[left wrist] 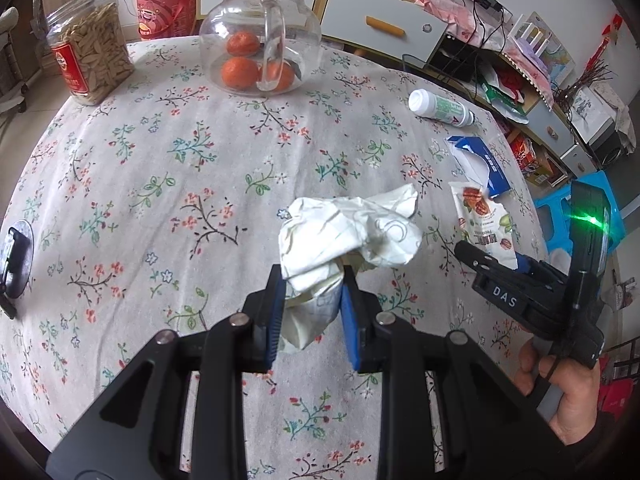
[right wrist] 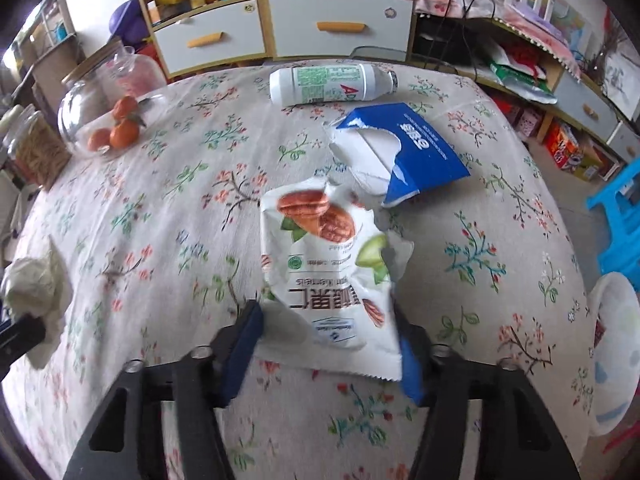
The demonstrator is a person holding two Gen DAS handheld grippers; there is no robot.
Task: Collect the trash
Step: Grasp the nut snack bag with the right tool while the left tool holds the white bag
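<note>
Here, a table with a floral cloth (left wrist: 160, 168) holds scattered trash. The left gripper (left wrist: 312, 300) pinches a crumpled white paper (left wrist: 352, 236), lifted off the cloth. The right gripper (right wrist: 324, 344) straddles a torn nut bag (right wrist: 328, 272); its right pad touches the bag's edge, the left pad stands just clear. Beyond lie a torn blue carton (right wrist: 416, 148) and a white bottle (right wrist: 324, 84) on its side.

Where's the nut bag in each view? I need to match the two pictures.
Left wrist: the nut bag lies at the right, flat on the table past the crumpled paper, just ahead of the right claw.
Right wrist: the nut bag is at centre, its near end between the right claw's pads.
Shared landmark: the torn blue box just beyond it.
</note>
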